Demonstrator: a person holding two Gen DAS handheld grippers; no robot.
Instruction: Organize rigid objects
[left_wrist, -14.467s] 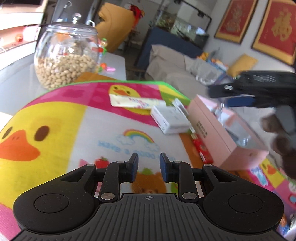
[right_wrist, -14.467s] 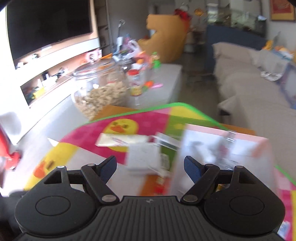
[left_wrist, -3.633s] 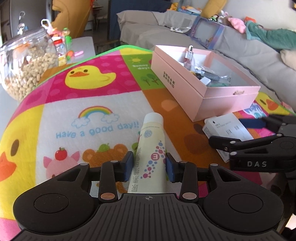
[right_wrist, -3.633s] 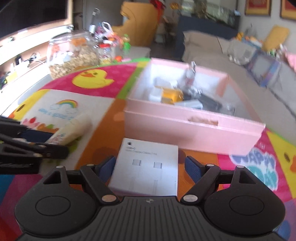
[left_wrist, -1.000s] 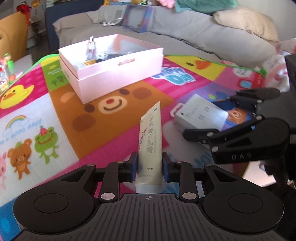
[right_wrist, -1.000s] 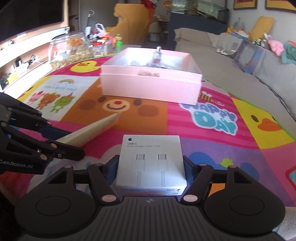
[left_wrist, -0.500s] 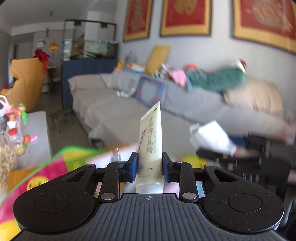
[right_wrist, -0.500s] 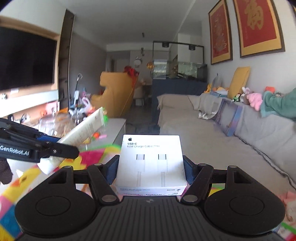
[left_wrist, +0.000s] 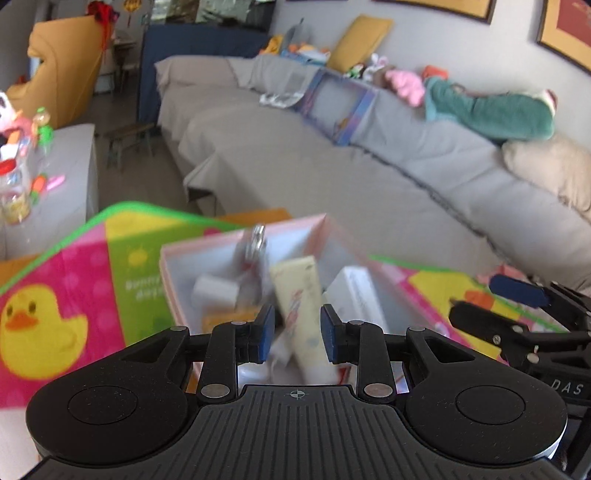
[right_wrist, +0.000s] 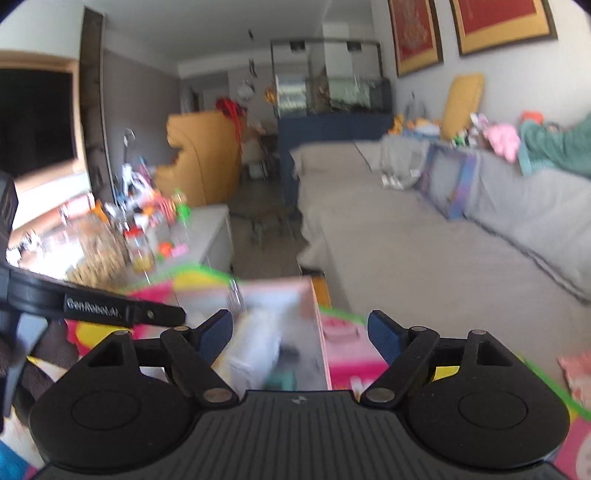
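The open pink box (left_wrist: 173, 280) stands on the colourful mat right below both grippers. My left gripper (left_wrist: 297, 332) hovers over it with its jaws a little apart. The cream tube (left_wrist: 299, 295) lies tilted and blurred inside the box beneath them, with a gap to the left pad. A white cable box (left_wrist: 354, 295) rests beside the tube in the pink box. My right gripper (right_wrist: 301, 332) is over the box's right wall (right_wrist: 319, 332), its jaws opening with nothing between them; the white cable box (right_wrist: 255, 350) lies blurred below. In the left wrist view the right gripper (left_wrist: 493, 306) shows at the right.
A small bottle (left_wrist: 255, 243) and other small items lie in the pink box. The play mat (left_wrist: 74, 277) covers the table. A long grey sofa (left_wrist: 369, 166) runs behind it. A low grey table (left_wrist: 74, 166) with a glass jar (right_wrist: 99, 251) and toys stands at the left.
Both grippers have tipped back down over the pink box. The tube has left the left jaws and the white cable box the right jaws; both now lie in the box. The right jaws stand wider.
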